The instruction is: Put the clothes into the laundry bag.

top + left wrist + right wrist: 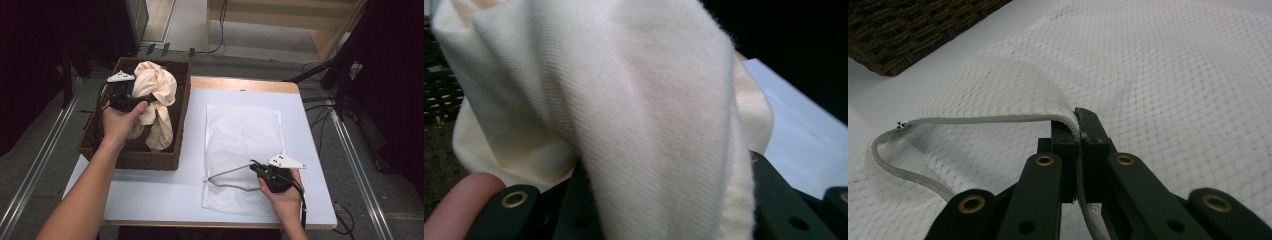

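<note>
While the left gripper [148, 99] pinches the cream cloth [156, 102] over the wicker basket [176, 145] at the table's left edge, the cloth hangs bunched, its long axis running from the far rim toward the person. On the white table [150, 190], the mesh bag [242, 135] lies flat with its long axis running away from the person. Its zipper edge [998, 119] is clamped in the right gripper [1079, 131] at the near end, lifted so the mouth gapes leftward.
</note>
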The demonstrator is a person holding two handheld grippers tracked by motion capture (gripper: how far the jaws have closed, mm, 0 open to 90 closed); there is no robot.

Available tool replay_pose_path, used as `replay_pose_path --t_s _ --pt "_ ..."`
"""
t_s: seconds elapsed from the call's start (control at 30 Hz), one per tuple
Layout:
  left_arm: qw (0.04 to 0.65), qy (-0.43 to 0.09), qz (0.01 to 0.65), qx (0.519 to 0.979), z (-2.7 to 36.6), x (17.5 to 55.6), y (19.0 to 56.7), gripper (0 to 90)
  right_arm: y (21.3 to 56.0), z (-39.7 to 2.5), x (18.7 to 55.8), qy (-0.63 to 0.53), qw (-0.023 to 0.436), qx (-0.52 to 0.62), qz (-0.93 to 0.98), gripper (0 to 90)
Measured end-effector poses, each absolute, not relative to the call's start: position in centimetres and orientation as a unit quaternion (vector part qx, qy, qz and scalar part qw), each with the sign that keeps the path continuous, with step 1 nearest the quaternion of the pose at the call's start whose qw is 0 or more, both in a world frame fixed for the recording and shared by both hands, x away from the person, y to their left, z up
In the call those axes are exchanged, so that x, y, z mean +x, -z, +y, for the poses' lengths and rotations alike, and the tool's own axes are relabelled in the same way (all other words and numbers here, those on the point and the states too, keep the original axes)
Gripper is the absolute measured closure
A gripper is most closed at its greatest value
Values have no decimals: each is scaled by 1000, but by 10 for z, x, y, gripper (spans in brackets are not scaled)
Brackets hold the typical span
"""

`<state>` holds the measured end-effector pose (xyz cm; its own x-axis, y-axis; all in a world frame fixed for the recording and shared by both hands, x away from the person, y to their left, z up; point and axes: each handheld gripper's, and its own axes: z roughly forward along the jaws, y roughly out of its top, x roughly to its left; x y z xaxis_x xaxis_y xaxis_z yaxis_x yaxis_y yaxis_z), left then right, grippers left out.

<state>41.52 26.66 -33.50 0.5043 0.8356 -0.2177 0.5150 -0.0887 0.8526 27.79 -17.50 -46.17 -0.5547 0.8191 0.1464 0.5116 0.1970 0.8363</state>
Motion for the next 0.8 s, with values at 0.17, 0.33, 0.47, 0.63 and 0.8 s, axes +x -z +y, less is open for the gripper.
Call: replay_pose_path --t_s 0.17,0.33,0.47,0.63,0.8 --pt "517 -165 445 713 264 403 329 687 462 -174 278 -456 169 440 755 890" --pt "545 -134 417 715 247 387 327 686 462 -174 278 -456 169 440 755 890" --pt "564 -110 392 719 228 367 328 687 461 -176 278 -457 172 441 753 890" --pt "568 -85 347 741 200 341 327 688 461 -175 278 -457 172 440 754 890" --pt "582 -57 305 752 171 311 327 689 460 -174 278 -459 173 439 753 890"
